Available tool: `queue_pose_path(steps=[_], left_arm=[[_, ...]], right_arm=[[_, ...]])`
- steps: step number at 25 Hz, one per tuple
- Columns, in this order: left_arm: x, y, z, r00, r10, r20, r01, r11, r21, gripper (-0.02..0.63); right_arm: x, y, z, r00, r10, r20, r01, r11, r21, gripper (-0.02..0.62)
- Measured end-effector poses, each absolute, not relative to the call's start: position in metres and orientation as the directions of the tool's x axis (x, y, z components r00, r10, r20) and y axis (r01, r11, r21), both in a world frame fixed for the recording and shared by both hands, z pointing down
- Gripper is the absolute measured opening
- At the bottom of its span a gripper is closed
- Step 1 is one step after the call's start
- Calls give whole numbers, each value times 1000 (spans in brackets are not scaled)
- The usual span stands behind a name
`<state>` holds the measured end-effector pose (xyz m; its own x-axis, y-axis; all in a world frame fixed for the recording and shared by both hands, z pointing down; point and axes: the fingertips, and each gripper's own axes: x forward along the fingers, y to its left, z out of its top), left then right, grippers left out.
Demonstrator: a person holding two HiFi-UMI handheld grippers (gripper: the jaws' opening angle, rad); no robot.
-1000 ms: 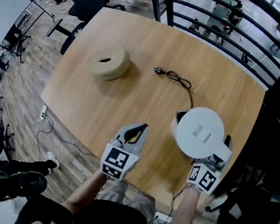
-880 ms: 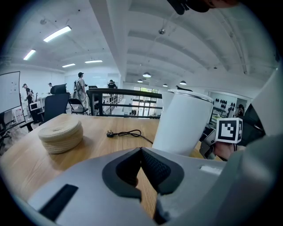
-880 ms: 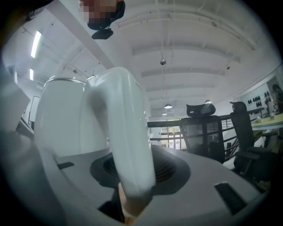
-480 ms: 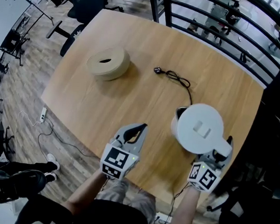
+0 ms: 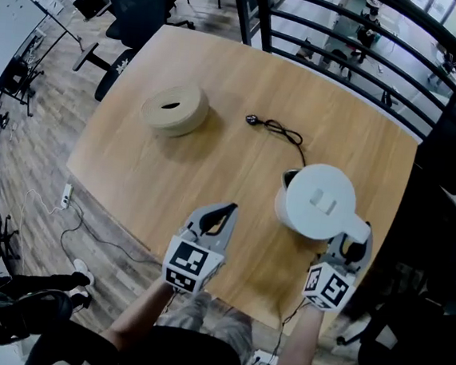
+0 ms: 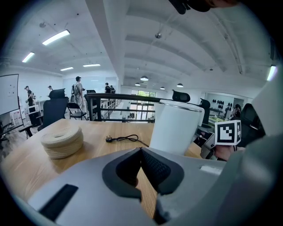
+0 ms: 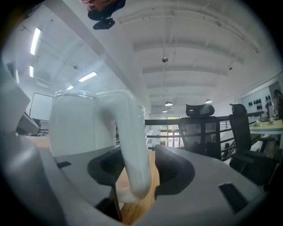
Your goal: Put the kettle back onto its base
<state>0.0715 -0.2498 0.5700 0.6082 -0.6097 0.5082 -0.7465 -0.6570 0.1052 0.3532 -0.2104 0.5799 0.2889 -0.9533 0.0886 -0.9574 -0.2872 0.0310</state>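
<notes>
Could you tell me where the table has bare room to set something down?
Widest: the middle of the table, bordered by the beige coil, the cord and the kettle. Also free: the far corner beyond the cord. Crowded: the near right edge around the kettle.

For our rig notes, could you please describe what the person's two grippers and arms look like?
Both the left gripper and right gripper are light grey, wedge-shaped shells tapering to two jaws lined with black textured pads. Each carries a white cube printed with black square markers at its rear. The forearms are bare; no sleeves are visible.
</notes>
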Motion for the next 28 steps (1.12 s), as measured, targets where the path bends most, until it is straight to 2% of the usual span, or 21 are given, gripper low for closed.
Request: queue_pose_path(steps=[18, 28], left_arm=[[63, -217, 504, 671, -617, 411, -705, -703, 93, 0], [52, -196, 456, 717, -613, 333, -669, -740, 77, 0]], right_arm=[[324, -158, 527, 288, -954, 83, -955, -280, 96, 187], [289, -119, 487, 273, -959, 75, -961, -268, 70, 179]])
